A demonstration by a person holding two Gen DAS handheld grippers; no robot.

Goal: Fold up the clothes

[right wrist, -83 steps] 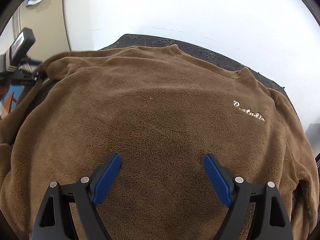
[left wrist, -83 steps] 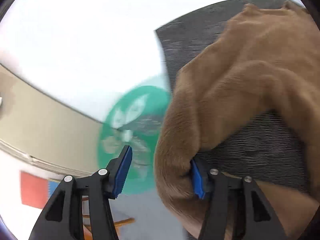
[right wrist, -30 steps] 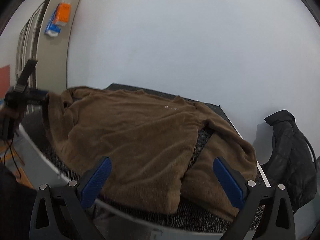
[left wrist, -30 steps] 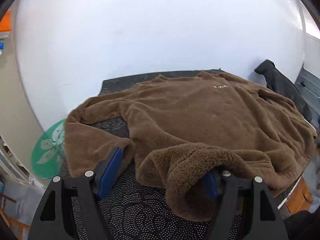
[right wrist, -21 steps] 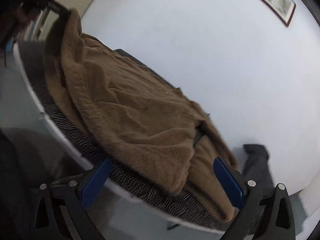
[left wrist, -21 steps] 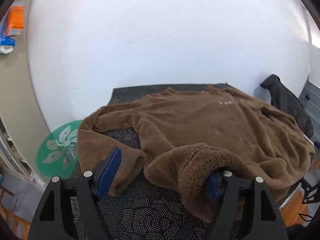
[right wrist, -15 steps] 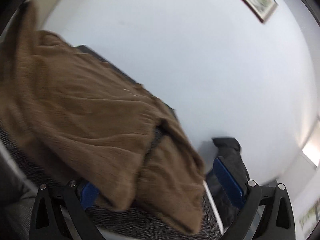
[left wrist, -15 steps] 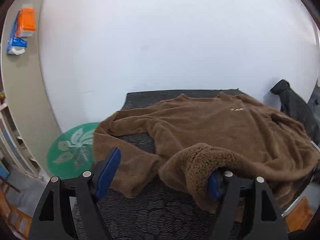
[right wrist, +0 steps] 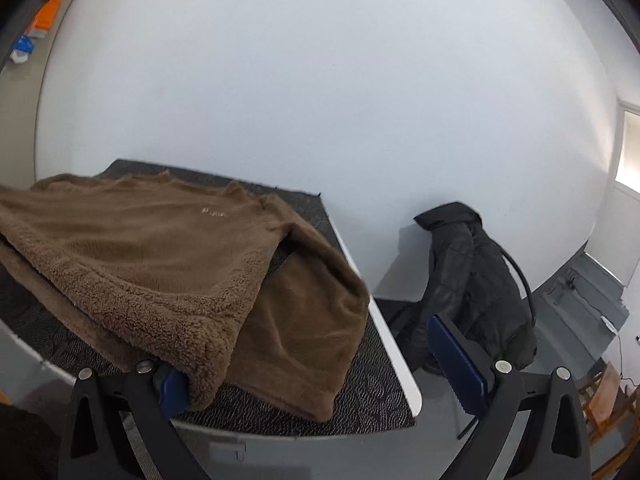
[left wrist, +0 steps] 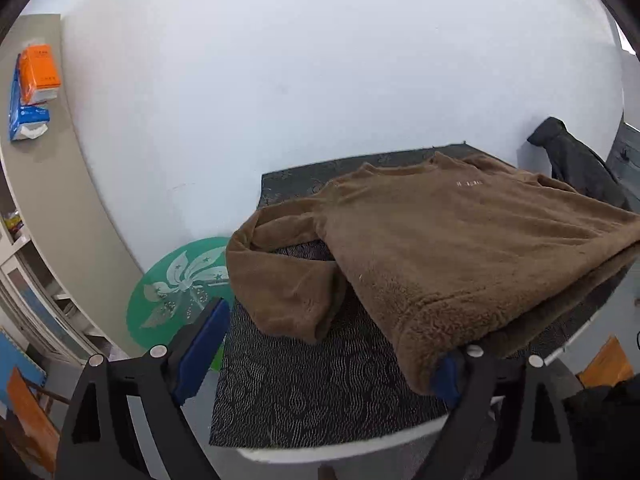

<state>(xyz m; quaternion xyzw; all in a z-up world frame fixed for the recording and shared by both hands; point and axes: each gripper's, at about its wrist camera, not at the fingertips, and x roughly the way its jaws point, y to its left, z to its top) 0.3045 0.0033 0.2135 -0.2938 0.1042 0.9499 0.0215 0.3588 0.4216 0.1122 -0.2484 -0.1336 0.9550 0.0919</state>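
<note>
Brown fleece sweater (left wrist: 460, 248) spread on dark-matted bench (left wrist: 304, 392), hem corners draped over one pad each: left gripper (left wrist: 324, 354) just widened, right gripper (right wrist: 316, 364) wide, neither clamping. Black jacket (right wrist: 476, 280) at three o'clock.

One brown fleece sweater (left wrist: 460, 240) lies on one dark patterned mat (left wrist: 320, 392), which covers the surface. One black jacket (right wrist: 472, 280) hangs to the right of the mat. One green round disc (left wrist: 176, 292) stands left of it. Two packs, one orange (left wrist: 40, 72) and one blue (left wrist: 28, 120), sit stacked high to the left of the mat.
</note>
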